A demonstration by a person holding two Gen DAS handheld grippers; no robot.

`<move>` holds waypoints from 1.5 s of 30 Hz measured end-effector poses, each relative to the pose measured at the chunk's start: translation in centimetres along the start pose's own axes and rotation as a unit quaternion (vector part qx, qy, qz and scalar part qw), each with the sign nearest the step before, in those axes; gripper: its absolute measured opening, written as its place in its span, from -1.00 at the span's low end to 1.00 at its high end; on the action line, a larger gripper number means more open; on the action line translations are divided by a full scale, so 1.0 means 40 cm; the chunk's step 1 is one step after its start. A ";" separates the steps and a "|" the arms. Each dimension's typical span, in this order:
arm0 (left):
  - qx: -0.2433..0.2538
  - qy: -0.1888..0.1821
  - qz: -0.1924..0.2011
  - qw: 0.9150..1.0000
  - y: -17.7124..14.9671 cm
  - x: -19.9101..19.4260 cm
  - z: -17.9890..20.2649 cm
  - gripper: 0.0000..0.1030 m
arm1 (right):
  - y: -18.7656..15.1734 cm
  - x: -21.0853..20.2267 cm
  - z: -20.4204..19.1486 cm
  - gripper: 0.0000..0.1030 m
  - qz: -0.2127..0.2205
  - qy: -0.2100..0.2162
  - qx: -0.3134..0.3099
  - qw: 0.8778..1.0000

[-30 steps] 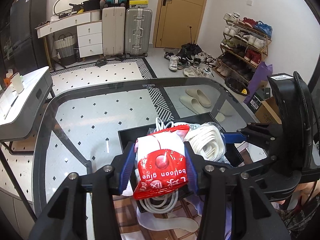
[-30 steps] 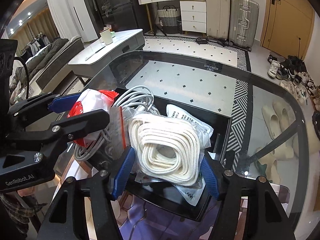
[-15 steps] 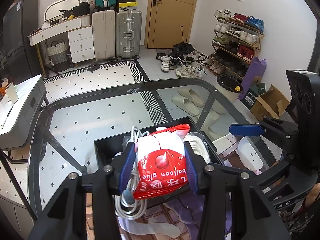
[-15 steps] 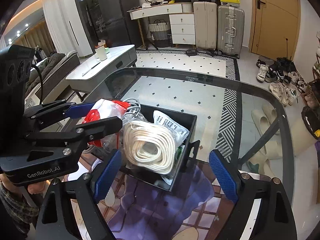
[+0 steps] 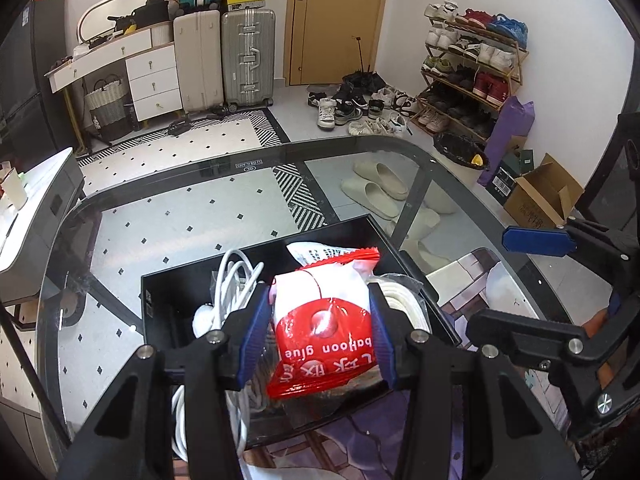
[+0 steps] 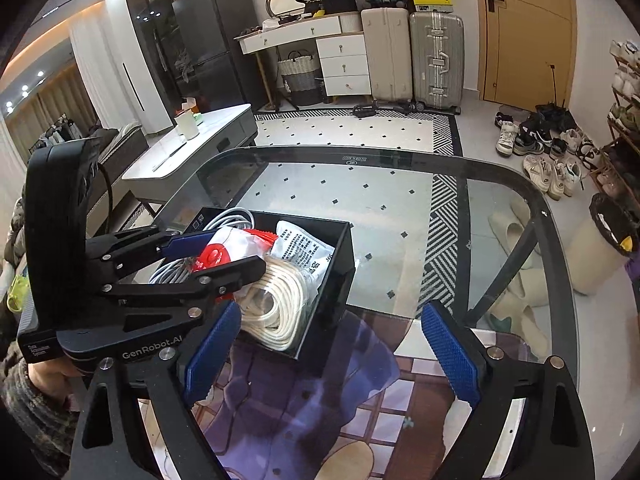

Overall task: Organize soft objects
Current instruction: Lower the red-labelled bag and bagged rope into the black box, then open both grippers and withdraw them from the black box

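Note:
My left gripper (image 5: 318, 308) is shut on a red-and-white balloon glue packet (image 5: 324, 332) and holds it just above the black box (image 5: 168, 292). In the right wrist view the same left gripper (image 6: 236, 250) hangs over the box's left half with the packet (image 6: 218, 254) between its pads. Inside the box (image 6: 336, 280) lie a bagged coil of white rope (image 6: 276, 304), a white printed bag (image 6: 304, 252) and a white cable (image 6: 232, 216). My right gripper (image 6: 328, 320) stands wide open in front of the box's near corner, with nothing between its pads.
The box sits on a glass table (image 6: 360, 200), partly on a purple patterned mat (image 6: 320, 400) at the near edge. Slippers (image 5: 376, 188) show on the floor through the glass. A person's sleeve (image 6: 36, 400) is at the lower left.
My right gripper let go of the rope coil, which now lies in the box, then opened wide and drew back. The left gripper, still holding the packet, shifted over the box.

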State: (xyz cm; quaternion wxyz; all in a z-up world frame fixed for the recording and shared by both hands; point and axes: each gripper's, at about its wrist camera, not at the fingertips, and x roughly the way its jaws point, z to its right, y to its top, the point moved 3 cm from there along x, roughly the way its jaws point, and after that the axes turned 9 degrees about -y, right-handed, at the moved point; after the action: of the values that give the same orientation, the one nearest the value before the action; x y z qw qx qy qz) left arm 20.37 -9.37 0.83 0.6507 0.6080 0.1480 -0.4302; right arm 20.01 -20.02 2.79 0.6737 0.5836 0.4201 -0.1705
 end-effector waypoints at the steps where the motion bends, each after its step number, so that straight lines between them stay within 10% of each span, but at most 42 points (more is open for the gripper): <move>1: 0.003 0.001 0.003 1.000 -0.002 -0.001 0.001 -0.09 | -0.001 -0.001 -0.005 0.81 0.002 0.000 -0.001 1.000; 24: 0.019 0.012 0.054 0.998 -0.017 -0.114 0.027 0.82 | -0.028 -0.080 -0.015 0.96 0.054 -0.003 0.003 0.999; 45: -0.016 0.034 0.103 0.994 -0.114 -0.189 -0.072 1.00 | -0.075 -0.054 -0.021 0.98 0.122 -0.008 0.021 0.992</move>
State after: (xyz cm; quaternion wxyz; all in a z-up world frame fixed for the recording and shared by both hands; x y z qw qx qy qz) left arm 13.53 -3.34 2.58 0.6958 0.6236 0.1139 -0.3378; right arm 16.26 -20.57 2.56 0.6809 0.6427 0.3365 -0.1006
